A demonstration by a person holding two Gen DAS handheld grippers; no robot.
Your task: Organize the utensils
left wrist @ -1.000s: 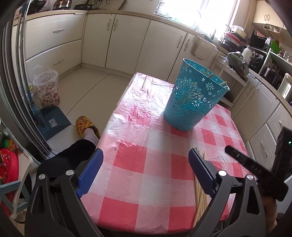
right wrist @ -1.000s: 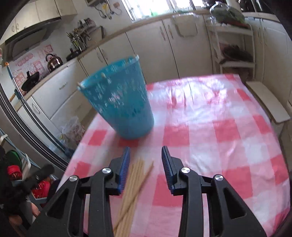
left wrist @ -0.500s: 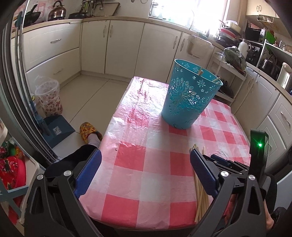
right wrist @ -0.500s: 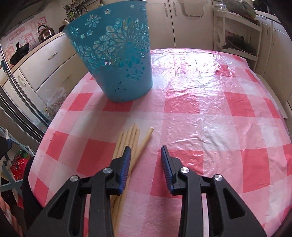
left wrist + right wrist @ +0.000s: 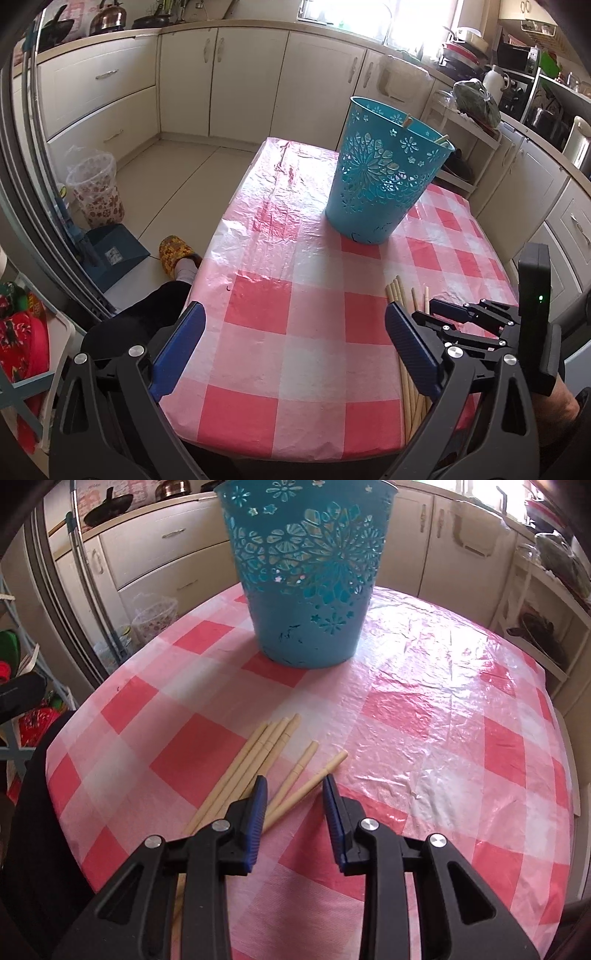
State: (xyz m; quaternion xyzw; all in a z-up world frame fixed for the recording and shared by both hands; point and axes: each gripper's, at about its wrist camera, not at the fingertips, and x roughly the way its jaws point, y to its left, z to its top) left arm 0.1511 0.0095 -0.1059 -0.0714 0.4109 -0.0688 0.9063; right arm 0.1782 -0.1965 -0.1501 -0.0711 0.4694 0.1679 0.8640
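Several pale wooden chopsticks lie on the red-and-white checked tablecloth, near the front edge. They also show in the left wrist view. A teal cut-out bucket stands upright beyond them, with chopstick ends sticking out at its rim. My right gripper is open and low over the chopsticks, with two loose ones between its jaws. It also shows in the left wrist view. My left gripper is wide open and empty above the table's near edge.
Cream kitchen cabinets run behind the table. A patterned waste bin and a blue dustpan stand on the floor at the left. A person's leg and slipper are beside the table. A shelf unit stands at the right.
My right gripper has come down and forward onto the chopsticks, closer to the bucket. My left gripper has drawn back a little and stays open.
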